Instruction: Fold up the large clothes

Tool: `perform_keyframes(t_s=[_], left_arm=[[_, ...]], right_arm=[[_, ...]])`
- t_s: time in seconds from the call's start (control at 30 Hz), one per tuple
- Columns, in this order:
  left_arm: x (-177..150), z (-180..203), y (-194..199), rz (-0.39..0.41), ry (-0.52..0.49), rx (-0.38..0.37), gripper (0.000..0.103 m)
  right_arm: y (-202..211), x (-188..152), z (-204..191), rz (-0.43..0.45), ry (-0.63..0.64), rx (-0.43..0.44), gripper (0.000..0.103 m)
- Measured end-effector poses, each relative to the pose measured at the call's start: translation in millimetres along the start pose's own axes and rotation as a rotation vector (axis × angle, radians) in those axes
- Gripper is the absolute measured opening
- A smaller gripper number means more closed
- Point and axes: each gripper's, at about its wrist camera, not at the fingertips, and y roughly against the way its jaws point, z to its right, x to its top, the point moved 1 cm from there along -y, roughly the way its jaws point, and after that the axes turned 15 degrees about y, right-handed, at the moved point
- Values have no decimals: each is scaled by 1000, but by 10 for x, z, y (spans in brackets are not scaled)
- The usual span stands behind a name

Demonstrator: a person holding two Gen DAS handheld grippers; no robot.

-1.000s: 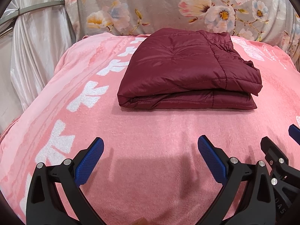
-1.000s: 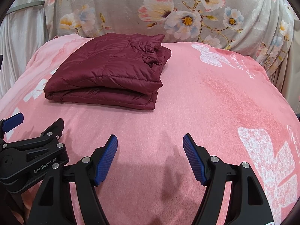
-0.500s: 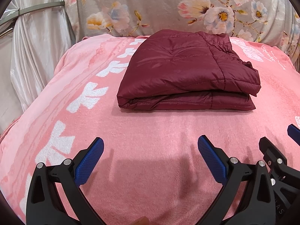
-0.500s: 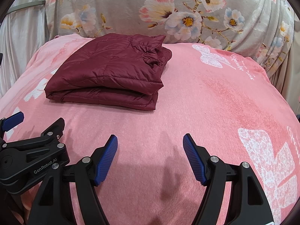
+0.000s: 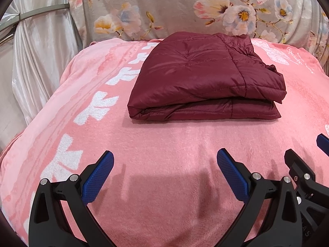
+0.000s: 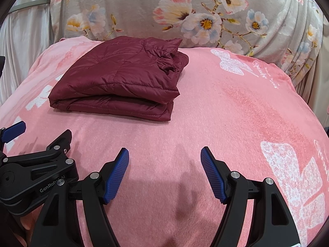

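Broadly, a pink blanket [image 5: 168, 144] with white butterfly prints fills most of both views, spread over a raised, softly rounded surface whose nature underneath cannot be told. Behind it, across the top of each frame, hangs a grey floral cloth [image 5: 174, 8] printed with pale pink, yellow and blue flowers, and in the upper left of the left wrist view a silvery satin curtain [image 5: 41, 47] falls in folds, crossed by a thin metal bar. On the blanket lies the maroon quilted jacket [image 5: 205, 78], folded into a thick rectangular stack of several layers; it sits in the centre to upper right of the left wrist view and in the upper left of the right wrist view [image 6: 119, 78], with a crumpled part at its far right corner. Nothing touches it. At the bottom of the left wrist view the left gripper [image 5: 164, 175] has its blue-padded fingers [image 5: 98, 177] spread wide over bare blanket, well short of the jacket. At the bottom of the right wrist view the right gripper [image 6: 164, 173] likewise has its fingers [image 6: 117, 177] wide apart with nothing between them. Each gripper also shows at the lower edge of the other's view, side by side.
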Motion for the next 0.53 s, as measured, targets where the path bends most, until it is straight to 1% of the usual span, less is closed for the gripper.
perform_keyframes(t_s=[0.53], left_arm=[[-14, 8, 27, 14, -3, -4, 98]], right_arm=[[1, 5, 1, 1, 4, -1, 70]])
